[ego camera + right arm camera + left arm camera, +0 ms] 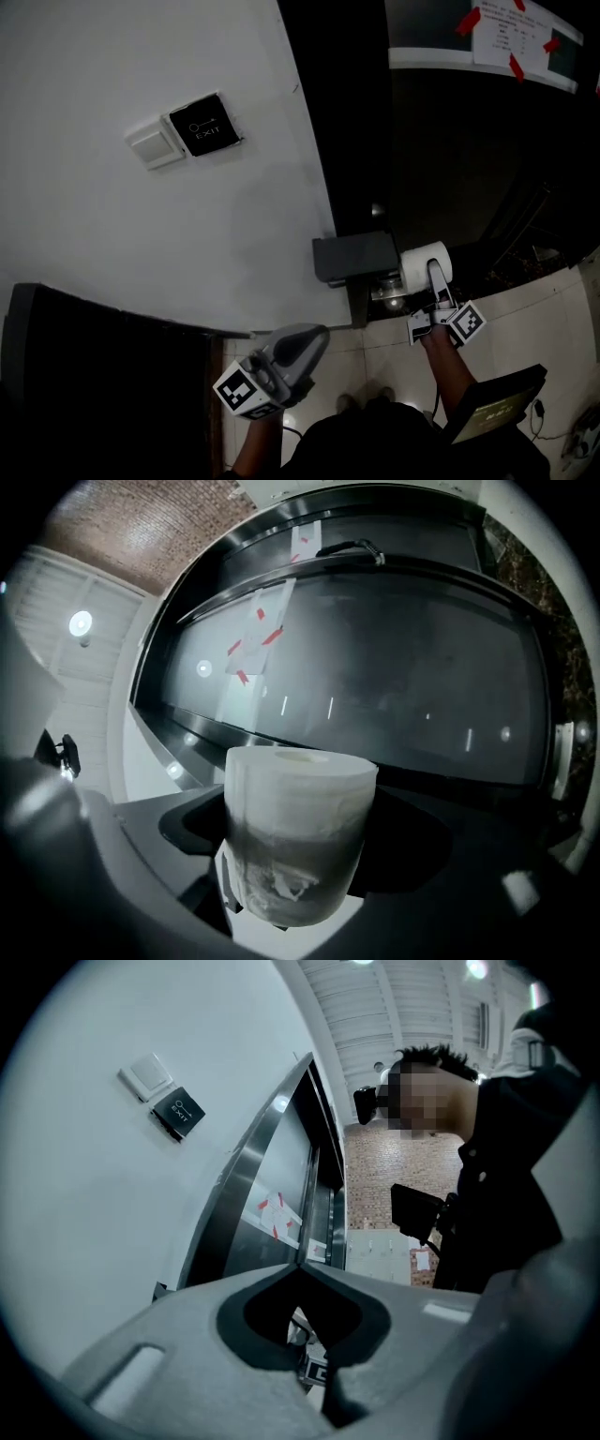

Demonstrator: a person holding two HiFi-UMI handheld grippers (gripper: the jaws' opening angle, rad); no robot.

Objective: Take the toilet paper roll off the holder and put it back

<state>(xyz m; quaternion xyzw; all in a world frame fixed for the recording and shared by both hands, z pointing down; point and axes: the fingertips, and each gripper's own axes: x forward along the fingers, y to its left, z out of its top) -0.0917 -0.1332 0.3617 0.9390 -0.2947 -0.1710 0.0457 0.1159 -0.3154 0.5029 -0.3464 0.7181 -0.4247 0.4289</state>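
The white toilet paper roll (417, 260) is up in front of the dark glass door, just right of the grey holder box (353, 257) on the wall. My right gripper (433, 270) is shut on it. In the right gripper view the roll (298, 832) stands on end between both jaws and fills the gap. A chrome fitting (391, 292) shows under the holder box. My left gripper (317, 336) hangs lower left, away from the holder. Its jaw tips (298, 1266) meet with nothing between them.
A white wall carries a light switch (157, 146) and a black EXIT plate (204, 125). The dark glass door (469, 159) has a sheet taped with red tape (511, 36). A black board (497, 405) sits low at the right. A person in dark clothes (506, 1185) stands nearby.
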